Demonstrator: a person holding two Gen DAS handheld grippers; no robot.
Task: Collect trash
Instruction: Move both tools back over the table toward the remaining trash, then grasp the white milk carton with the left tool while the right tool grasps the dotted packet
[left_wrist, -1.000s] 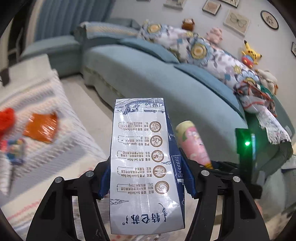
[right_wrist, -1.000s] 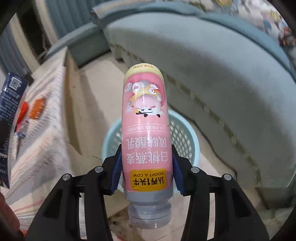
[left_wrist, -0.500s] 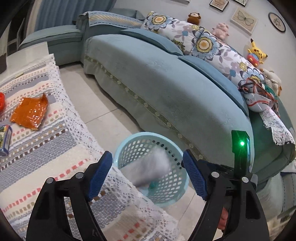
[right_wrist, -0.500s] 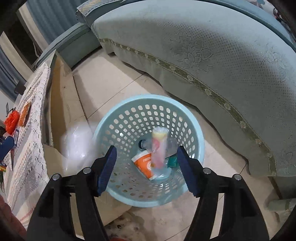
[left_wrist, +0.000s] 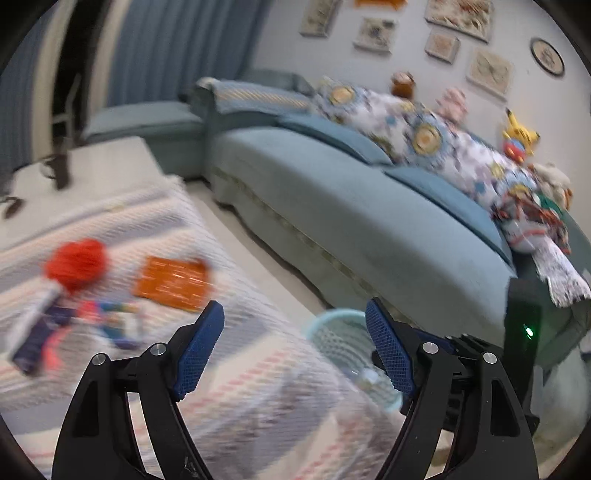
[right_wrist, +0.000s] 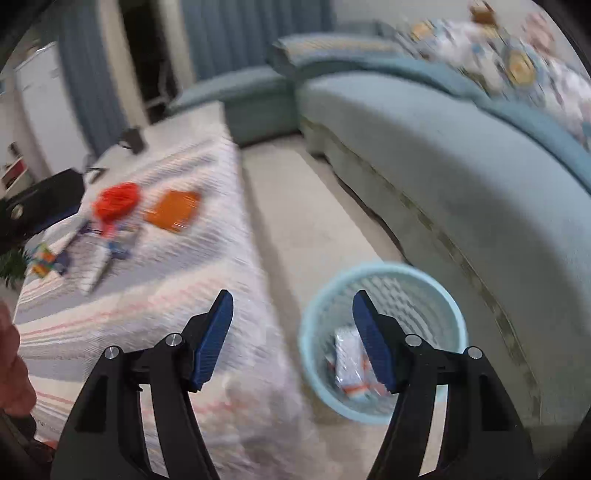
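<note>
A light blue perforated basket (right_wrist: 436, 288) stands on the floor between table and sofa; a white carton and other trash (right_wrist: 349, 360) lie inside. It also shows in the left wrist view (left_wrist: 332, 332). On the striped tablecloth lie an orange wrapper (left_wrist: 171, 282) (right_wrist: 173, 210), a red crumpled piece (left_wrist: 77, 262) (right_wrist: 116, 201) and colourful small wrappers (left_wrist: 107, 321) (right_wrist: 110, 251). My left gripper (left_wrist: 294, 349) is open and empty above the table's edge. My right gripper (right_wrist: 291, 336) is open and empty, between table edge and basket.
A long teal sofa (left_wrist: 351, 206) with floral cushions and plush toys runs along the right. The table with the striped cloth (right_wrist: 155, 295) fills the left. A dark object (right_wrist: 40, 199) sits at the table's far left. Tiled floor (right_wrist: 295, 206) lies between table and sofa.
Both grippers let go of the carton and the pink bottle, which dropped into the basket. Both views have since swung up and left toward the table; the frames are motion-blurred.
</note>
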